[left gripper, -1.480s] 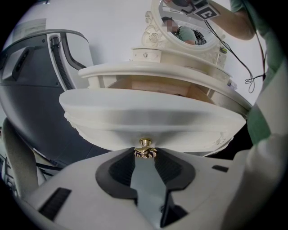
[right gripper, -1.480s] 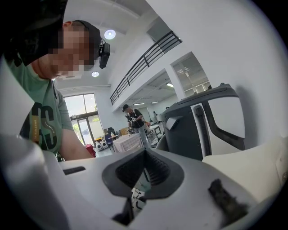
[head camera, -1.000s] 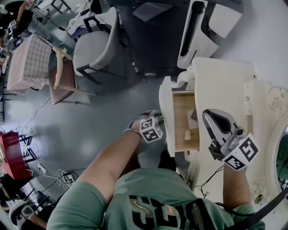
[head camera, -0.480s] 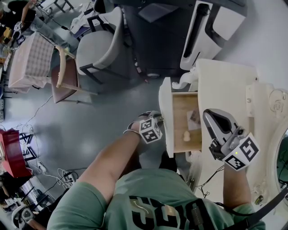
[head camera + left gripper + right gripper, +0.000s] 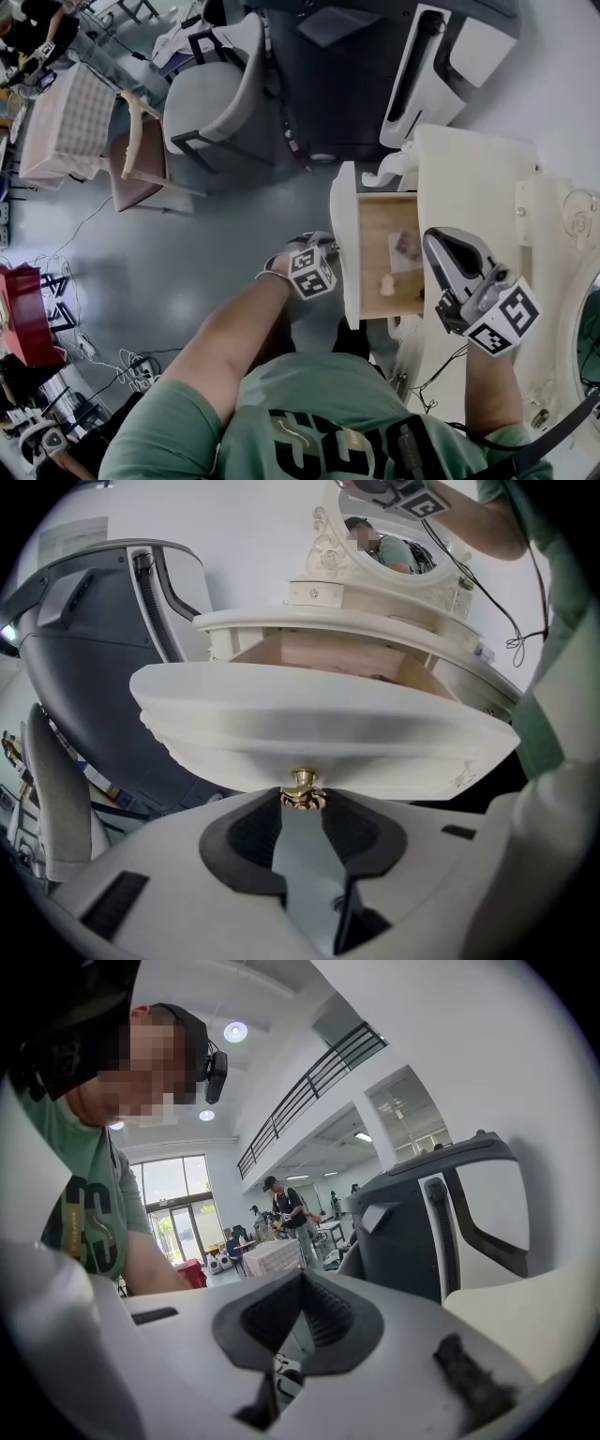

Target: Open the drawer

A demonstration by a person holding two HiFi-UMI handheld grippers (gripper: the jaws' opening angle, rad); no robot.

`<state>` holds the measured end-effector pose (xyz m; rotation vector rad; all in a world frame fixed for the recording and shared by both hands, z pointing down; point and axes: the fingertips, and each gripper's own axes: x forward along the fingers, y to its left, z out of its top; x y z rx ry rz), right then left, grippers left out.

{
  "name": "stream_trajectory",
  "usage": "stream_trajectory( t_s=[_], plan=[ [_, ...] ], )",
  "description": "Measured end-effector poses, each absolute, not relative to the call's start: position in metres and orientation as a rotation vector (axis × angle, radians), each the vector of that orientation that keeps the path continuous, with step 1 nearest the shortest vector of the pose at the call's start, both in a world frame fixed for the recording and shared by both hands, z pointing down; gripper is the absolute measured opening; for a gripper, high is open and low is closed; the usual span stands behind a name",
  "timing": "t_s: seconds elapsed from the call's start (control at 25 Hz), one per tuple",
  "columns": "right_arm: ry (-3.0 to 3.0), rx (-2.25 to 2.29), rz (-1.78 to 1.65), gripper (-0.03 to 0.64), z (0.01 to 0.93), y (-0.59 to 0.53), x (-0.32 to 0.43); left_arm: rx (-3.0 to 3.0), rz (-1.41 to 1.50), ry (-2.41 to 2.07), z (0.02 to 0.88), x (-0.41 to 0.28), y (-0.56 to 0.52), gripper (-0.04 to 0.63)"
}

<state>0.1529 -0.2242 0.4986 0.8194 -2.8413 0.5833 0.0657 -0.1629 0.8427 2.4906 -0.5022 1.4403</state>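
clamping the knob (image 5: 302, 782) of the drawer (image 5: 319, 728), left gripper (image 5: 303, 805) jaws narrow.

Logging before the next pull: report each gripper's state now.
Left gripper: closed on the brass knob.
Right gripper: closed, holding nothing.

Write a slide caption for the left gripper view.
Left gripper clamped on the brass knob of a cream drawer, pulled partly out of the dressing table.
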Motion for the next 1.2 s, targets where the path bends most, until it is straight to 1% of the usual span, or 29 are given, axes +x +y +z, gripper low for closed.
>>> stream_trajectory(
  t_s=[0.52, 0.88, 1.04, 1.2],
  plan=[
    [-2.835, 0.813, 0.577, 0.005, 0.498, -0.218, 0.149, 2.494, 1.399, -0.526, 0.842, 0.062, -0.16, 0.141],
    [-2.822, 0.838, 0.543, 0.005, 0.489, -0.212, 0.158, 2.438, 1.436, -0.517, 0.846, 0.057, -0.163, 0.147],
    [-2.816, 0.85, 0.529, 0.005, 0.478, -0.205, 0.159, 2.362, 1.439, -0.571, 0.837, 0.037, -0.162, 0.186],
    [-2.818, 0.853, 0.517, 0.005, 0.464, -0.197, 0.156, 2.337, 1.326, -0.728, 0.803, -0.001, -0.16, 0.19]
  ],
)
